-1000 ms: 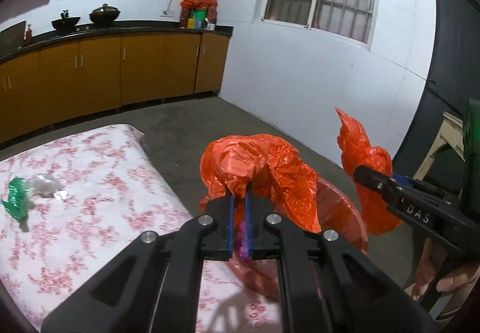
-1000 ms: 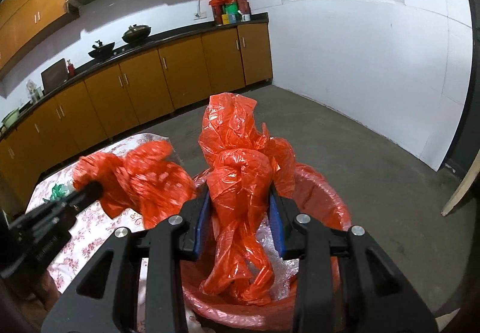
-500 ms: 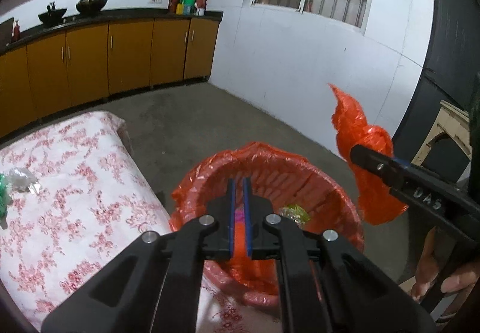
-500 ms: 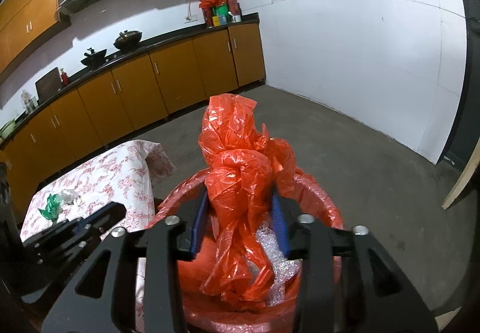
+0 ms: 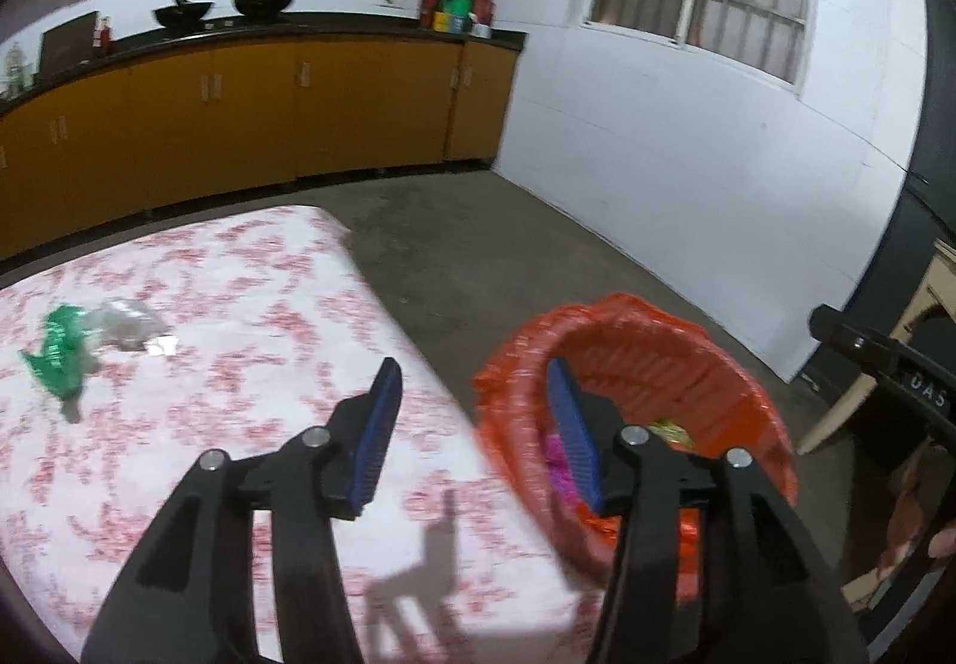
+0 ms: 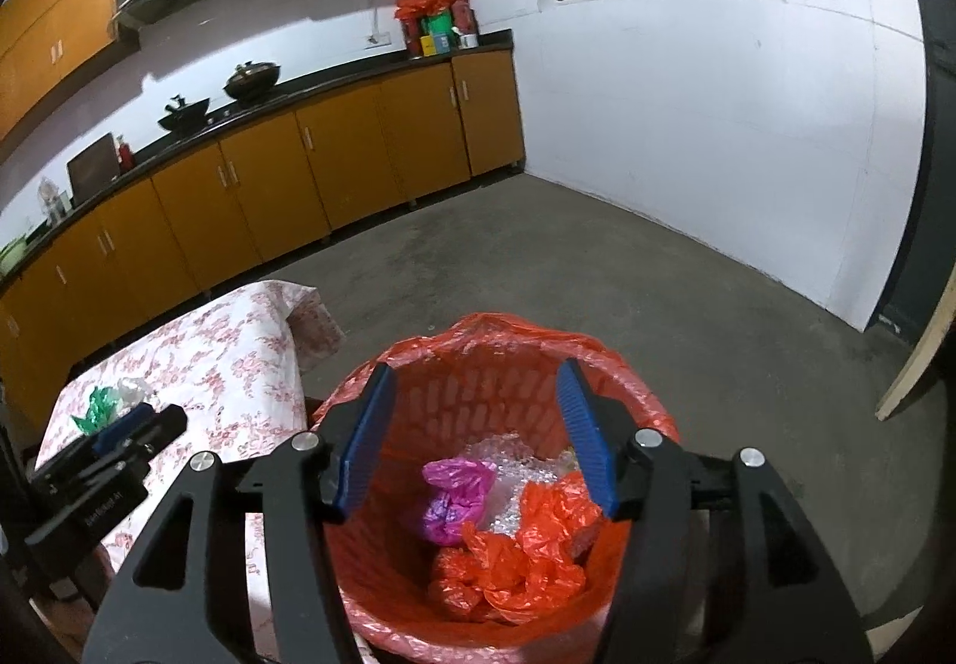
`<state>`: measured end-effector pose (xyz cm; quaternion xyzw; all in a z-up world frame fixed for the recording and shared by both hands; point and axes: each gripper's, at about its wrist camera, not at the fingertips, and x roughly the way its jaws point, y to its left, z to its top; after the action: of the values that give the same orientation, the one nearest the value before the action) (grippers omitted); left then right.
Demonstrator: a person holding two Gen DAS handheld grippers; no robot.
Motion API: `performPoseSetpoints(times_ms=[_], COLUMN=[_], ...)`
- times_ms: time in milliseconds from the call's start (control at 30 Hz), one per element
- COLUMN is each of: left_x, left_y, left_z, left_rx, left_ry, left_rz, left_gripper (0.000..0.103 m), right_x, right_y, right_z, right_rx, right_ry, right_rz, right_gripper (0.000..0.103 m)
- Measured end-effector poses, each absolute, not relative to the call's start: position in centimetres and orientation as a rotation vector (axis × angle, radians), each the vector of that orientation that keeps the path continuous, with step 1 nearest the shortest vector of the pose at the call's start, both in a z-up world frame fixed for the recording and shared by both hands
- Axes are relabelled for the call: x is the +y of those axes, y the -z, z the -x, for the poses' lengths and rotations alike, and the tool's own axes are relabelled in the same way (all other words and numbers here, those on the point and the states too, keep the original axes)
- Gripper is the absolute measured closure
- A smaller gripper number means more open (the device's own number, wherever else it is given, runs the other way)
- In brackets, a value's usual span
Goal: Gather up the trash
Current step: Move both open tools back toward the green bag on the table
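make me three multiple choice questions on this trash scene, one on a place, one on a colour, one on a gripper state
1. Where does the crumpled green wrapper lie?
A. in the bin
B. on the floral tablecloth
C. on the floor

2. What colour is the plastic liner of the round trash bin?
A. orange-red
B. black
C. blue

3. How does the right gripper stand?
A. shut on a bag
B. shut on nothing
C. open above the bin

Answers:
1 B, it sits on the cloth beside a clear wrapper.
2 A, orange-red film covers the rim.
3 C, its blue pads are spread with nothing between them.
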<state>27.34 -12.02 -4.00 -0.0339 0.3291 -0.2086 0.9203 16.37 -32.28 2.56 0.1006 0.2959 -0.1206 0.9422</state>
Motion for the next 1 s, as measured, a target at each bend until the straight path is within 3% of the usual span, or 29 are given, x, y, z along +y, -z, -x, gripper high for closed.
performPoseSetpoints(times_ms=[367,600,733,1000], left_x=[-3.1,4.6,9.0,11.3], left_y=[4.2,4.8,5.9,9.1], left_z=[-27.3,-29.6,-32.6,-37.6], left_rx=[0.641,0.641,0.696,0.827], left_ry=[0.201,-0.052,-0.17,-0.2], left_rz=[0.045,0.057,0.097,0.091], left_gripper=[0.044,0.035,0.03,0.03], right_x=[-28.2,-25.5,-23.2,-17.2], right_y=[-2.4,-2.1,-1.6,0.1], right_z=[-18.2,-19.7,-21.1,-24.5], right_rx=[0.605,0.617,0.621,0.648], right_ry=[0.156,0.101,0.051,-0.072], right_rz=[-0.123,-0.103,-0.095,-0.033], right_gripper=[0.046,0.046,0.046,0.046])
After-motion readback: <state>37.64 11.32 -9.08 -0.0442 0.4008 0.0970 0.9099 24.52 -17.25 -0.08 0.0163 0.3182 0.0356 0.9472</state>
